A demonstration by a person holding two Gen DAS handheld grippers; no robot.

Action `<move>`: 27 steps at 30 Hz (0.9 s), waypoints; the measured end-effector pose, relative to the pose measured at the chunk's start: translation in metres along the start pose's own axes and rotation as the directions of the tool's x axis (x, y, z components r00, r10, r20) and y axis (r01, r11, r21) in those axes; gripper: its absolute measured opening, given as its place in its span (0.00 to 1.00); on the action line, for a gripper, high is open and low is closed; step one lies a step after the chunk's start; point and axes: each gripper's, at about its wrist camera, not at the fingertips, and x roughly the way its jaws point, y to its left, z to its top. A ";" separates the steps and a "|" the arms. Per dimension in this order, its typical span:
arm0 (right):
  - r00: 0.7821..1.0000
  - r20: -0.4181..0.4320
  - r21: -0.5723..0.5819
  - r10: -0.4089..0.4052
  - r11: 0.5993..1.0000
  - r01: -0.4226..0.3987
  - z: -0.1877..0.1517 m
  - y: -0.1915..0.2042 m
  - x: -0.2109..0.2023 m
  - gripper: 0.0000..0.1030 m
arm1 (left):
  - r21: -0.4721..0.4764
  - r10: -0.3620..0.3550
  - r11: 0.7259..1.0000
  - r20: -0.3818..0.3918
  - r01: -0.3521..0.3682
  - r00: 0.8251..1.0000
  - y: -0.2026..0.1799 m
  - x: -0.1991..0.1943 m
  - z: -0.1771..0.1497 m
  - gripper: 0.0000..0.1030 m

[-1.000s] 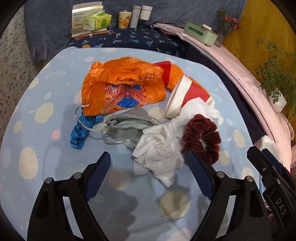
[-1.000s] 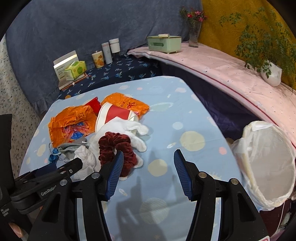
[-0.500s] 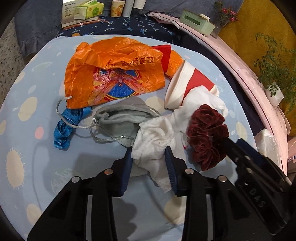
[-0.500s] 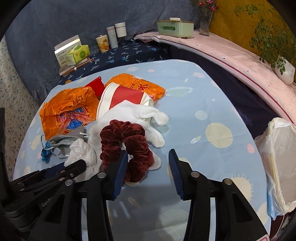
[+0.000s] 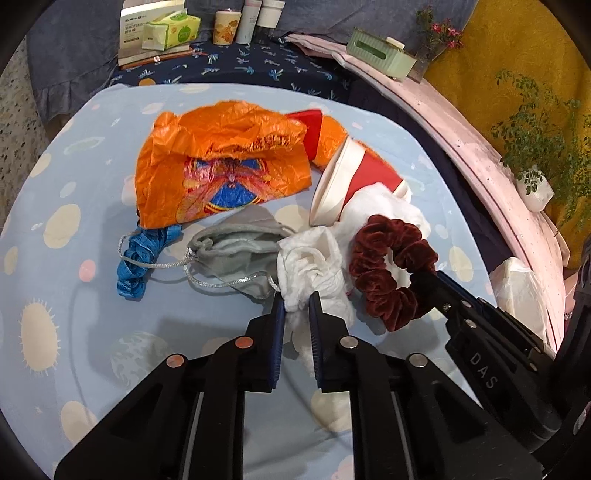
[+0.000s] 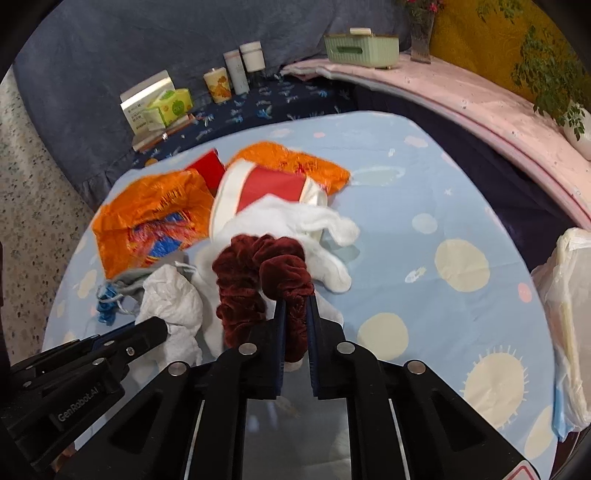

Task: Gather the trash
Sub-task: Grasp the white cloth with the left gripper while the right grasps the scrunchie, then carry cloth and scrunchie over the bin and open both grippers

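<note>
My left gripper (image 5: 296, 304) is closing, and its pads pinch the near edge of a crumpled white tissue (image 5: 314, 266). My right gripper (image 6: 295, 306) is closing too, its pads pressing on a dark red scrunchie (image 6: 258, 273) that lies on a white glove (image 6: 314, 225). Behind them on the light blue tablecloth (image 5: 74, 184) lie an orange plastic bag (image 5: 221, 166), a tipped red-and-white paper cup (image 5: 354, 181), a grey drawstring pouch (image 5: 236, 251) and a blue ribbon (image 5: 144, 258).
A bin lined with a white bag (image 6: 569, 306) stands off the table's right edge. A tissue pack (image 5: 170, 33), a box and small bottles (image 5: 258, 18) sit on the dark blue cloth behind. A green box (image 6: 362, 46) and a potted plant (image 5: 535, 177) rest on the pink ledge.
Both pairs of jaws have gone from wide apart to nearly together. The left closed on the tissue. The right came forward and down and closed on the scrunchie.
</note>
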 end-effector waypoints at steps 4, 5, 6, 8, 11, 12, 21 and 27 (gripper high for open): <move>0.998 0.062 0.006 -0.003 1.000 0.003 0.013 -0.003 -0.027 0.09 | 0.016 -0.016 1.000 0.041 0.016 0.999 -0.012 -0.020 0.005 0.12; 0.997 0.078 0.007 -0.004 1.000 0.004 0.016 -0.005 -0.034 0.09 | 0.020 -0.021 1.000 0.050 0.020 0.999 -0.016 -0.025 0.007 0.12; 0.995 0.099 0.011 -0.006 1.000 0.005 0.019 -0.007 -0.043 0.09 | 0.024 -0.026 0.999 0.061 0.024 0.998 -0.020 -0.030 0.009 0.12; 0.991 0.132 0.018 -0.009 1.000 0.007 0.025 -0.012 -0.059 0.09 | 0.037 -0.041 0.999 0.082 0.039 0.996 -0.029 -0.040 0.013 0.12; 0.984 0.177 0.030 -0.022 0.999 0.017 0.035 -0.022 -0.084 0.09 | 0.070 -0.066 0.996 0.109 0.058 0.992 -0.049 -0.054 0.019 0.12; 0.981 0.193 0.033 -0.027 0.999 0.021 0.038 -0.027 -0.093 0.09 | 0.081 -0.076 0.994 0.115 0.067 0.990 -0.055 -0.058 0.021 0.12; 0.937 0.330 0.071 -0.117 0.993 0.099 0.055 -0.074 -0.172 0.09 | 0.220 -0.179 0.965 0.151 0.143 0.972 -0.136 -0.088 0.027 0.12; 0.907 0.379 0.121 -0.184 0.981 0.149 0.053 -0.110 -0.208 0.09 | 0.308 -0.238 0.933 0.146 0.184 0.960 -0.191 -0.096 0.023 0.12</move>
